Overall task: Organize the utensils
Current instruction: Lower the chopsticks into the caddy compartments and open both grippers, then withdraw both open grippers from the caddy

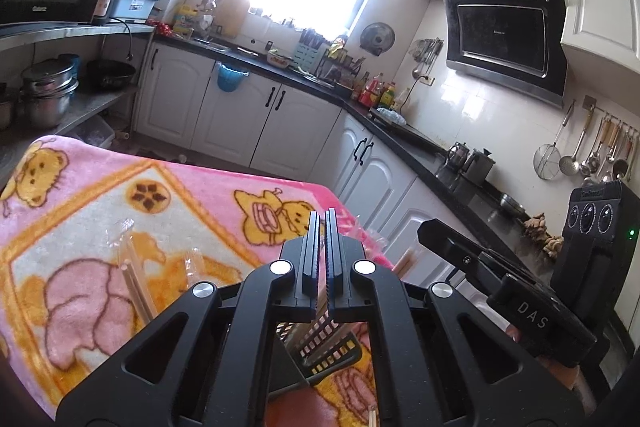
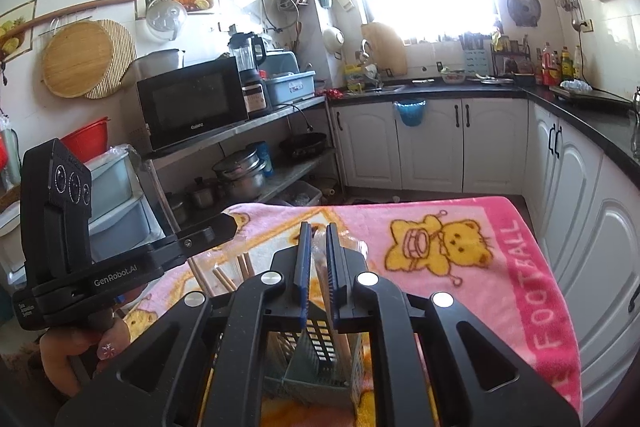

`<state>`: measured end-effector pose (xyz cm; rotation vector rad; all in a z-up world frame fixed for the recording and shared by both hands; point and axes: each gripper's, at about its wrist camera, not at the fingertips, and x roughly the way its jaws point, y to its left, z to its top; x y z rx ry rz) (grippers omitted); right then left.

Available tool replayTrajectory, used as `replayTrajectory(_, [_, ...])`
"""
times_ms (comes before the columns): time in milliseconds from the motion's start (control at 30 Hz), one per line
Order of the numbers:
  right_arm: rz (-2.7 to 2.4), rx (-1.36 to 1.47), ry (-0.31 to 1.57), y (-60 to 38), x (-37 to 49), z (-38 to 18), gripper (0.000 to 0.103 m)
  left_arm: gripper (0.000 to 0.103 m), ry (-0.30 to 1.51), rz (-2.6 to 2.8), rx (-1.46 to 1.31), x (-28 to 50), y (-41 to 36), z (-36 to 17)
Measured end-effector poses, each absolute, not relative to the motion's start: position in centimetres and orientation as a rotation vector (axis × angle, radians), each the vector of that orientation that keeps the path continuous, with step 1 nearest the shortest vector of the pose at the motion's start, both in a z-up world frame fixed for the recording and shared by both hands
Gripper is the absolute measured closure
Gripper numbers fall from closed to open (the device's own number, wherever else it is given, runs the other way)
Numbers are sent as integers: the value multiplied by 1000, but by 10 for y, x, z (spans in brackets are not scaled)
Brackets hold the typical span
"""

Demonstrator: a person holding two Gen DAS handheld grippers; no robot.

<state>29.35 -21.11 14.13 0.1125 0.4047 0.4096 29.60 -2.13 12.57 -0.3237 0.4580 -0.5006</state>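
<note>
Slotted utensil holder (image 2: 320, 355) stands on pink bear blanket (image 2: 460, 223) over bench, directly beneath both hand-held grippers. Right hand-held gripper (image 2: 316, 227) clamped on wrapped chopsticks (image 2: 320, 251) above holder. Left hand-held gripper (image 1: 323, 215) pressed together, empty. Loose chopsticks (image 1: 138, 287) at 9 o'clock of left hand-held gripper; more (image 2: 230, 277) at 9 o'clock of right.

Chopsticks (image 1: 138, 291) left of holder (image 1: 324, 347)

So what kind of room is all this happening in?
A home kitchen, by the look of it: a microwave on a shelf, white cabinets under a dark counter, and ladles hanging on the tiled wall.
</note>
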Motion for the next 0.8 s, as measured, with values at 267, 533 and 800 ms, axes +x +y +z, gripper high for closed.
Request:
replayTrajectory(267, [374, 68, 418, -215, 285, 136, 72, 81, 493, -456, -244, 284, -24, 122])
replayTrajectory(533, [358, 61, 437, -221, 275, 127, 65, 55, 459, -424, -225, 258, -10, 126])
replayTrajectory(800, [355, 58, 452, -224, 263, 120, 61, 23, 470, -375, -228, 243, 4, 120])
